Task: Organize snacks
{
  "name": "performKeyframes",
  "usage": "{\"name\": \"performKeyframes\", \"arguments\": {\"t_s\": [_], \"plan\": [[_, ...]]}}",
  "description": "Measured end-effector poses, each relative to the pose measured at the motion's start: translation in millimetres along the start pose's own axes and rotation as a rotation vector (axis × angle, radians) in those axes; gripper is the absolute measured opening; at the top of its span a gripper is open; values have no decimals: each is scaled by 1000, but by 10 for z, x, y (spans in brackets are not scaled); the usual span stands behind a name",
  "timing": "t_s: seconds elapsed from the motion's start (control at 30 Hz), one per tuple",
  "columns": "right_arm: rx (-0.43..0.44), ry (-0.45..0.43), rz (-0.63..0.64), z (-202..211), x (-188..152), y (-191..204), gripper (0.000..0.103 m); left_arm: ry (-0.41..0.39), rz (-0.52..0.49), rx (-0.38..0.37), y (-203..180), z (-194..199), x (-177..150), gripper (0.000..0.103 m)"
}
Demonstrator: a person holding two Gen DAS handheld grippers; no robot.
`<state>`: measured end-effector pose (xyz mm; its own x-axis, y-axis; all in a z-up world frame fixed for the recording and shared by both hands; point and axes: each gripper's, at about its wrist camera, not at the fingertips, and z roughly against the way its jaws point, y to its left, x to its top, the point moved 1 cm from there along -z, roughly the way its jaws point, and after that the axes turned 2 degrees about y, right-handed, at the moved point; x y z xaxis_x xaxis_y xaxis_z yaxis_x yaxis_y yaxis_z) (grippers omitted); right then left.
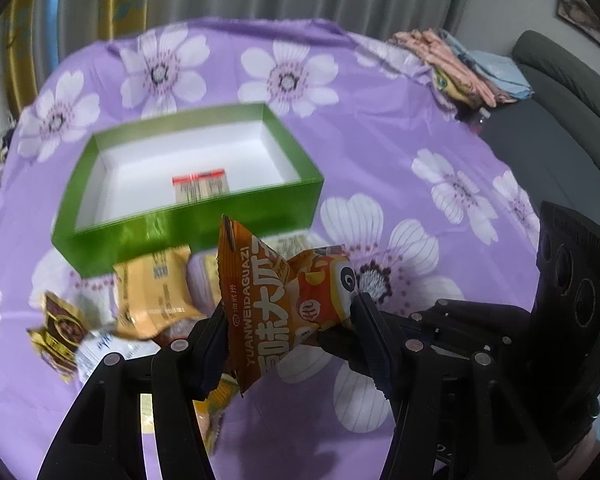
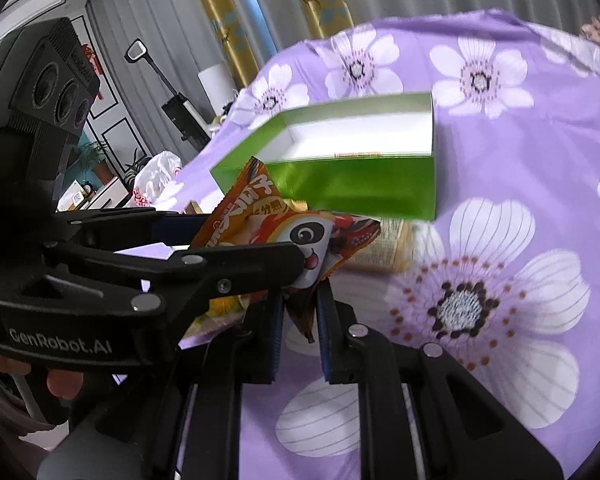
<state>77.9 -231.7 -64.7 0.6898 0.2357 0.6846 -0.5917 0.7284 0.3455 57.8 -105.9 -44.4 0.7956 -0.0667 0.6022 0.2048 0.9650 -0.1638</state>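
Orange sunflower-seed packet (image 1: pixel 268 304) sits low centre in the left wrist view, clamped between the left gripper (image 1: pixel 288 312) fingers at a medium gap; its long axis runs roughly top to bottom of the frame, tilted slightly, printed side facing the camera. In the right wrist view the same orange packet (image 2: pixel 284 232) is centre-left, and the right gripper (image 2: pixel 300 312) fingers are pinched narrow on its lower corner, the panda-print end. So both grippers hold the one packet, clear of the purple floral cloth (image 1: pixel 380 152) covering the worktop. Key relation: the open green box (image 1: pixel 188 184) lies straight beyond the packet, up-frame and slightly left in the left view, its near long wall just above the packet's top edge; in the right view the green box (image 2: pixel 340 176) is up and right of the packet. Box long axis runs across the frame, roughly crosswise to the packet. One small red-and-white sachet (image 1: pixel 200 186) already lies inside. Left gripper looks the nearer to the box. More loose snack packets (image 1: pixel 152 292) lie on the cloth just below the box's near wall, lower left
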Motion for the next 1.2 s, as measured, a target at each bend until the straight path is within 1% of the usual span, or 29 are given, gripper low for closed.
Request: {"name": "performKeyframes", "arguments": {"t_s": [0.23,0.37,0.67,0.9,1.2], "plan": [[-15,-52,42,69,249,53,16,-83,-15,12,53,167,211,59],[-17,-78,67,42,433,80,16,-122,-20,35,123,226,355,59],[-19,-111,112,-201,879,83,16,-191,-6,78,384,206,675,59],[-28,-100,130,-432,1095,77,16,-200,15,85,597,99,820,59],[-32,-57,125,-698,1188,27,16,-173,46,85,818,-119,901,59]]}}
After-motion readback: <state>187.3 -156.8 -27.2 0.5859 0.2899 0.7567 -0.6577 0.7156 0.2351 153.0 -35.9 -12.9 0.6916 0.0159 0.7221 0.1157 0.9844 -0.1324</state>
